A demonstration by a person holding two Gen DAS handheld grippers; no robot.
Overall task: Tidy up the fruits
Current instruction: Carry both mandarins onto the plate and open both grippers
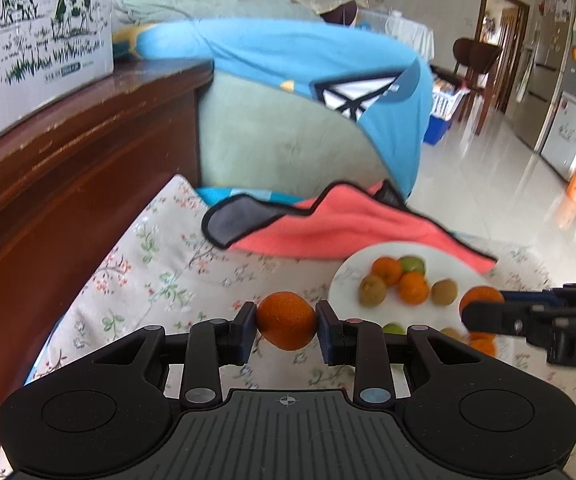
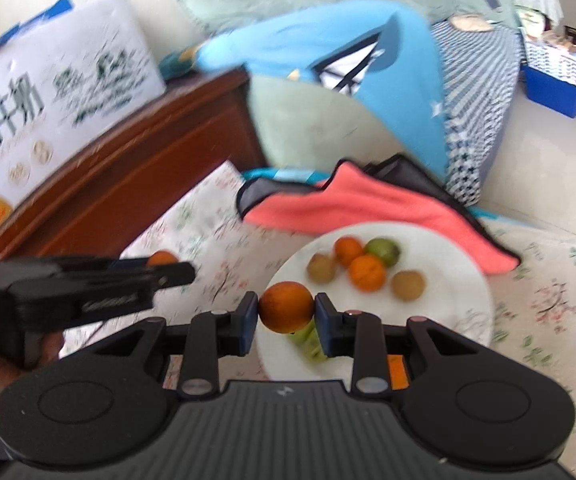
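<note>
Clearly, each gripper had an orange pinched between its pads. In the left wrist view the left gripper (image 1: 286, 322) sat at lower centre, its narrow jaws pressed on either side of an orange (image 1: 286, 320) held above the floral cloth (image 1: 160, 264). At the right edge of that view the right gripper (image 1: 484, 312) reached in from the side, a second orange (image 1: 482, 295) showing just behind its dark finger, over the white plate (image 1: 440, 252).

In the right wrist view the right gripper (image 2: 287, 308) was at lower centre, closed narrowly on its orange (image 2: 287, 306) above the near part of the plate (image 2: 460, 300). Farther back on the plate lay two oranges (image 2: 366, 273), two brownish kiwis (image 2: 408, 285) and a green fruit (image 2: 384, 250); another green fruit (image 2: 308, 340) showed below the held orange. The left gripper (image 2: 168, 270) came in from the left edge, an orange (image 2: 162, 258) peeking above its finger.

A coral towel (image 2: 368, 204) lay touching the plate's far rim, with a blue garment (image 1: 288, 52) and a printed carton (image 1: 40, 28) on a wooden cabinet (image 1: 68, 160) toward the upper left.
</note>
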